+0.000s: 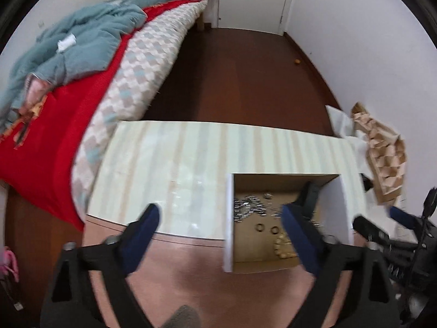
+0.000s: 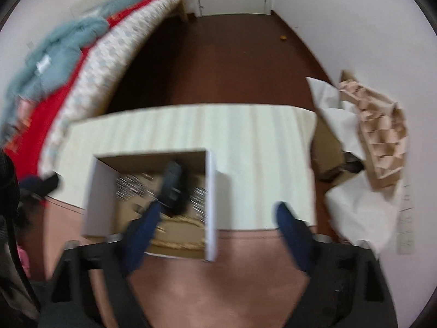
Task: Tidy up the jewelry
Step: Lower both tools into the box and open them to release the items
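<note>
1. Two grippers in view, both empty. Left gripper [image 1: 220, 220] spread wide above the table [image 1: 169, 158], its right finger over the box. Right gripper [image 2: 218, 216] also spread wide, its left finger over the box interior.
2. Open cardboard box [image 1: 284, 180] sits on the striped table; jewelry lies loose on its floor: silvery chain pile [image 1: 247, 207], two small rings [image 1: 266, 228], beaded bracelet [image 1: 282, 247]. A dark object [image 2: 173, 188] stands in the box; identity unclear.
3. Right wrist view heavily blurred; fine positions there unreliable.
4. Risk: a wide finger clips the box wall [image 2: 210, 205] and shifts or tips the box.
5. Risk: closing on the chain pile snags several strands together.
6. Risk: rings are small and flat; pads may slip off them.
</note>
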### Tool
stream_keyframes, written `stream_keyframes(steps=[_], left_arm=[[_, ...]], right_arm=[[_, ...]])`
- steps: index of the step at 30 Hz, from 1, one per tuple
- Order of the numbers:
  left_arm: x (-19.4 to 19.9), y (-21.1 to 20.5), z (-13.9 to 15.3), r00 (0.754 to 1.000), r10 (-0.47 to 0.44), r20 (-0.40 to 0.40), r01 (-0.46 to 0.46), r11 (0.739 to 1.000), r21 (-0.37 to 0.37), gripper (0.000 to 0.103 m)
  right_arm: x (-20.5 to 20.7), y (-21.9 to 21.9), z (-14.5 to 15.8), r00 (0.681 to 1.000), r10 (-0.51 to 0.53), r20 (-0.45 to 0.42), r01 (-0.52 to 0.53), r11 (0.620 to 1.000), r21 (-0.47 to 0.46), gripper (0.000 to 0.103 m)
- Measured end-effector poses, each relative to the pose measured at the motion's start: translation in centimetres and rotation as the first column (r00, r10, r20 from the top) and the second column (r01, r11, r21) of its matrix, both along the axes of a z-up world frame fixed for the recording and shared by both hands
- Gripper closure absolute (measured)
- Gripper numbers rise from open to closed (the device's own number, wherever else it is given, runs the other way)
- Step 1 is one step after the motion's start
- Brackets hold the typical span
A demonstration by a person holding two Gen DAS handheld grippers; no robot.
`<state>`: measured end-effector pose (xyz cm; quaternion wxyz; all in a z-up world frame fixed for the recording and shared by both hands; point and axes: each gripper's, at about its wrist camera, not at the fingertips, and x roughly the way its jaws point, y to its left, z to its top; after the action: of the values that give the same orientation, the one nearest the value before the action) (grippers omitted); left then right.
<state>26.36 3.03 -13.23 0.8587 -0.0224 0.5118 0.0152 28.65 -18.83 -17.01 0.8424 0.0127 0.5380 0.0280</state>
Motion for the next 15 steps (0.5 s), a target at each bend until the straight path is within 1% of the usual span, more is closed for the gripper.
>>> stream_keyframes(steps=[1,2,5,7,10,15], left_arm=[[-0.2,-0.2,-0.1,1.000,-0.005,0.006,0.005,0.999,0.032,0.003],[-0.3,-0.5,-0.3,1.000,-0.010,0.009,0.010,0.998,0.069,0.002],[-0.8,-0.6,-0.7,1.000,-0.017,0.023,0.015,0.994,0.112,0.002],[-1.0,-0.6,-0.7,0.999,-0.016,0.028,0.012,0.993,0.119,0.001],[-1.5,-0.6,-0.3,0.999,-0.011,0.035,0.007,0.994,0.106,0.001],[-3.2,-1.0,1.3,0.998,-0.018,0.060,0.012,0.995,0.100,0.001]], right_arm=[[-0.3,0.3,-0.6,1.000,0.002,-0.005,-0.002,1.000,-0.028,0.000],[-0.5,0.3,-0.9,1.000,0.004,-0.007,-0.004,0.999,-0.036,0.000],[-1.1,1.0,-1.6,1.000,-0.002,-0.009,0.002,0.998,-0.058,0.000],[-1.5,1.1,-1.6,1.000,-0.015,0.002,0.015,0.998,-0.062,0.000],[-2.3,1.1,-0.9,1.000,-0.022,0.012,0.022,0.998,-0.054,0.000],[-3.7,1.3,1.4,0.999,-0.024,0.039,0.026,0.999,-0.045,0.000]])
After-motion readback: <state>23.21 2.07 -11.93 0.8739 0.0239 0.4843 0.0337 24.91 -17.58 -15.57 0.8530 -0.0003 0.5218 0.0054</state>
